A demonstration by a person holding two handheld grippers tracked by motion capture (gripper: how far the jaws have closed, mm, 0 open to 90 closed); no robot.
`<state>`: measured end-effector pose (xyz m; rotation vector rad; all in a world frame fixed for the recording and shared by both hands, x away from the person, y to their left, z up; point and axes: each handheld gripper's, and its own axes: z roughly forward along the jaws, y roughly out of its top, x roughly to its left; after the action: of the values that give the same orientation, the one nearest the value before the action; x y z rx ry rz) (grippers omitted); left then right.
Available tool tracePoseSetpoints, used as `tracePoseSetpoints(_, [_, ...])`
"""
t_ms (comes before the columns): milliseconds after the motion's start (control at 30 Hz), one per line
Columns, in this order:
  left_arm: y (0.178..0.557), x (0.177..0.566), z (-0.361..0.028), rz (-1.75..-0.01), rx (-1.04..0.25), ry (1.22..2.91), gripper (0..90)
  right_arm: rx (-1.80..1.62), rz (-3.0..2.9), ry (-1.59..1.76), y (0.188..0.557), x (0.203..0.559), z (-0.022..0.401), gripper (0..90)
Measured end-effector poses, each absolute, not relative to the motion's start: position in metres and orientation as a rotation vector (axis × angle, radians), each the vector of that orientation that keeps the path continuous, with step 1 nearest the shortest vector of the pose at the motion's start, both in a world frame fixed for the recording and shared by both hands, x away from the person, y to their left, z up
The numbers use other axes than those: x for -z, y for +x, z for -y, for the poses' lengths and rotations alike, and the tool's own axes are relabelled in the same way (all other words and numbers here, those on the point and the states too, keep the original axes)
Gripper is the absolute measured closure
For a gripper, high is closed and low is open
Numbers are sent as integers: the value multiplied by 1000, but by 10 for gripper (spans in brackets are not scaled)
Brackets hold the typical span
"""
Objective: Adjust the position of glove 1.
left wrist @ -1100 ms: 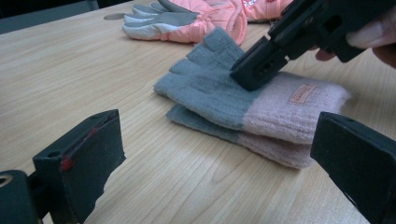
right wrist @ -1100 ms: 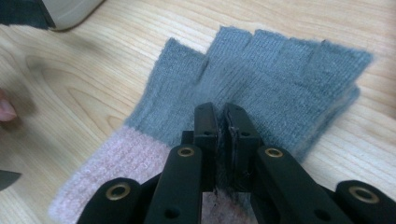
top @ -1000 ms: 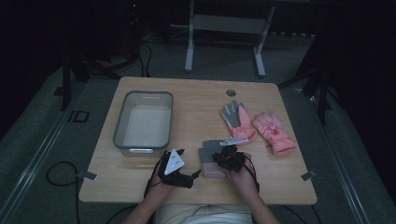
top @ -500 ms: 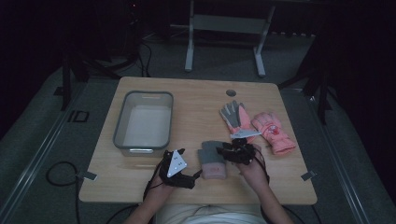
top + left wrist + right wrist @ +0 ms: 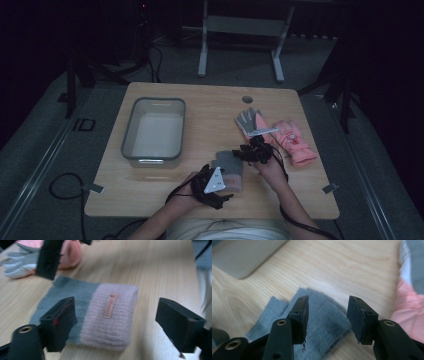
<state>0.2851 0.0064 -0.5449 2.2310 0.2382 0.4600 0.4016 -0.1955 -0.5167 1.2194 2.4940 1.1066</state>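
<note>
Both hand-held grippers work at the near edge of the wooden table (image 5: pixel 210 107), over a small knitted glove (image 5: pixel 230 167) that lies flat on the wood. That glove serves as the landmark for everything else. It is two-toned: a grey finger end with a soft, fuzzy nap, and a pale pink ribbed cuff (image 5: pixel 110 317) bearing a narrow salmon label (image 5: pixel 110 305) sewn lengthwise down its middle. In the left gripper view the cuff looks thick and folded, its ribs running along the label.

The left gripper (image 5: pixel 216 184) sits at the cuff end of the glove, on the person's side, with its jaws spread wide apart, one on each side of the cuff and nothing between them but the fabric below. The right gripper (image 5: pixel 254 151) hangs over the grey finger end, on the side away from the person; its jaws stand open with a clear gap, the grey knit showing between and beneath them, and whether their tips touch the cloth cannot be told.

Beyond the glove and to the right lie a grey-and-white glove (image 5: pixel 248 121) and a pink glove (image 5: pixel 292 141), side by side. To the glove's left and farther back stands a clear rectangular bin (image 5: pixel 154 131).
</note>
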Motion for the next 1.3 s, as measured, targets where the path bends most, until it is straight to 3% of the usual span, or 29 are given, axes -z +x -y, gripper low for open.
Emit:
tracePoseSetpoints(167, [284, 553, -2, -157, -547, 2296, 246, -1033, -2515, 1213, 406, 528, 190, 460])
tracePoseSetpoints(200, [284, 555, -2, -150, -551, 2302, 291, -1018, -2534, 1223, 408, 534, 190, 404])
tracePoseSetpoints(267, [283, 557, -2, -119, -604, 2317, 318, -980, -2551, 1224, 410, 540, 188, 377])
tracePoseSetpoints(500, [282, 560, -1, -99, -647, 2331, 345, -968, -2568, 1171, 410, 542, 187, 365])
tracePoseSetpoints(867, [283, 559, 0, -105, -674, 2355, 485, -962, -2566, 1144, 409, 544, 186, 351])
tracePoseSetpoints(1033, [287, 552, -2, -154, -622, 2353, 620, -990, -2605, 1152, 408, 542, 185, 512])
tracePoseSetpoints(1200, [290, 548, -2, -180, -582, 2363, 669, -1031, -2648, 1176, 407, 542, 183, 689])
tracePoseSetpoints(1300, [294, 545, -5, -220, -529, 2355, 683, -1067, -2637, 1205, 406, 542, 183, 720])
